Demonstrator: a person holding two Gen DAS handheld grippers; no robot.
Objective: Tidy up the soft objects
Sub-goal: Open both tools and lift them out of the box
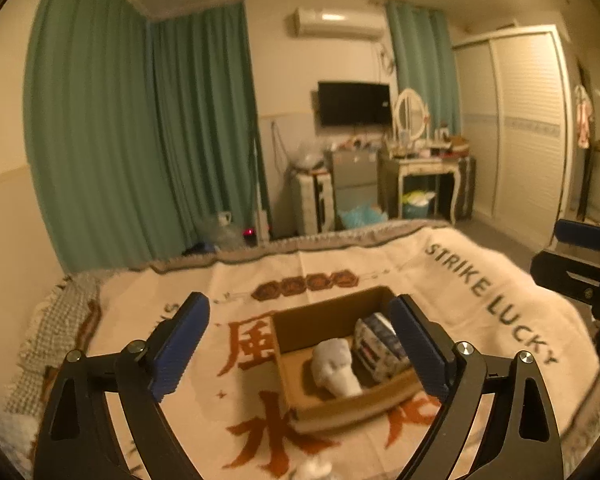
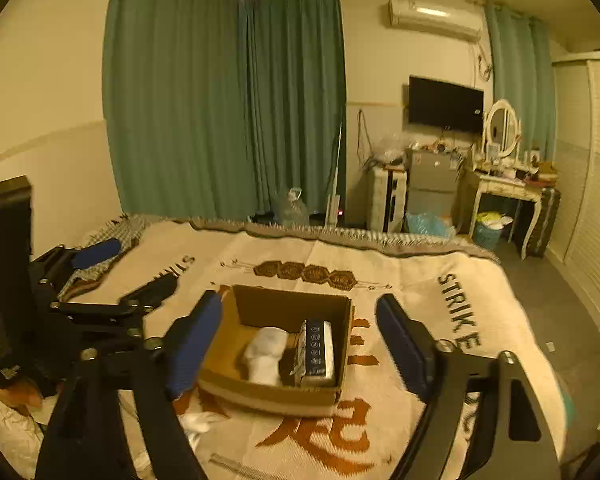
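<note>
Cardboard box (image 2: 276,394) on a printed blanket (image 2: 412,280), white soft toy (image 2: 266,354) at nine o'clock of a tissue pack (image 2: 318,354) inside, left gripper (image 1: 300,350) and right gripper (image 2: 300,354) jaws spread, nothing pinched

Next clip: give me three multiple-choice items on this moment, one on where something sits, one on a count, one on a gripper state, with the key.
1. Where is the white rolled cloth?
A. inside the cardboard box
B. on the dresser
C. on the floor

2. How many items lie in the box?
A. none
B. two
C. five

3. How does the right gripper stand?
A. shut on the box
B. shut on nothing
C. open, holding nothing

Key: 1 A, the cloth lies on the box floor beside the dark printed packet. 2 B, only the cloth and the packet show inside. 3 C, its blue pads stand wide apart, with the box lying beyond them on the blanket.
</note>
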